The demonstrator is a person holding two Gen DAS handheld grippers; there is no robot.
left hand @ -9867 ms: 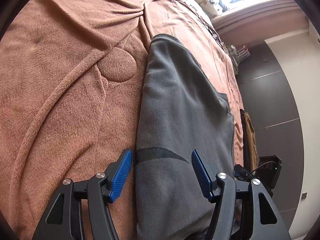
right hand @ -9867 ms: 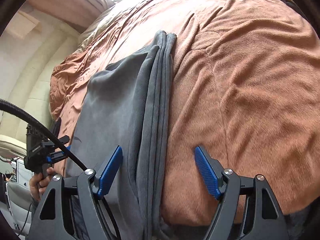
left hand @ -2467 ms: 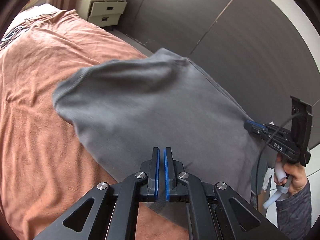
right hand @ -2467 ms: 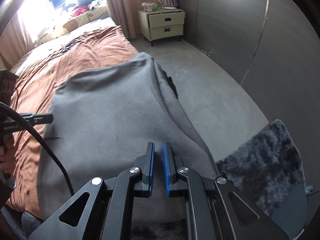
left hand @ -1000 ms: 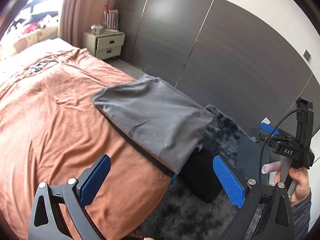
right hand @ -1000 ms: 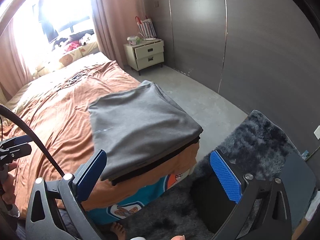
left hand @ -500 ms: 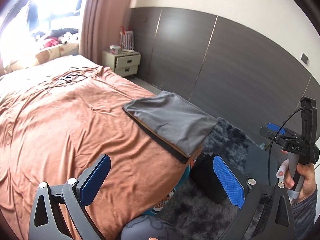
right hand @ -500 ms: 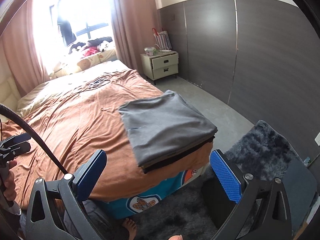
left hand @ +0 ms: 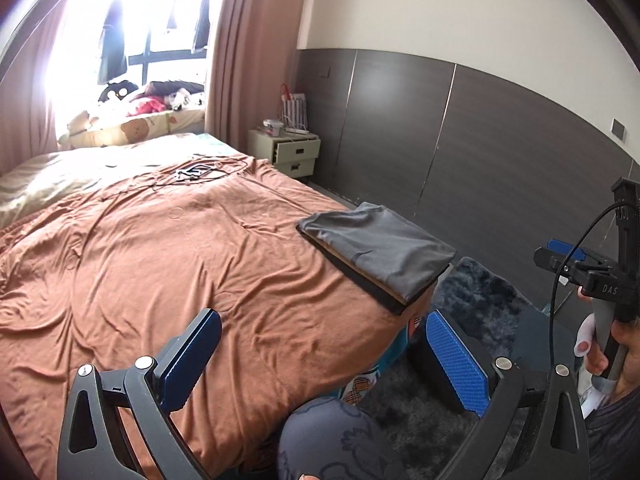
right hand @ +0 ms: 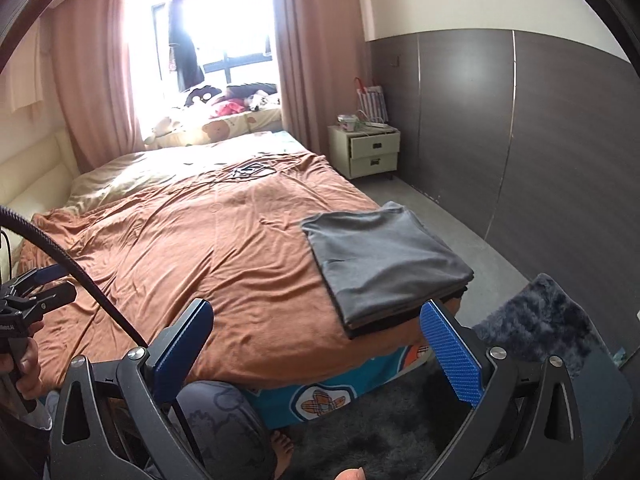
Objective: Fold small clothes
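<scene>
On the bed's (right hand: 208, 248) near right corner lies the folded grey garment (right hand: 384, 260), resting atop a darker folded layer. Both the left gripper (left hand: 324, 356) and the right gripper (right hand: 316, 344) hang spread wide and empty, well apart from it, above a dark rug (right hand: 536, 320).

Both wrist cameras are looking from beyond the foot of the bed (left hand: 160, 264), well back from it, facing toward the window (right hand: 224, 40). Both are sharing the bed (right hand: 180, 248), the nightstand (left hand: 286, 152) beside it, and the dark wall panels.
</scene>
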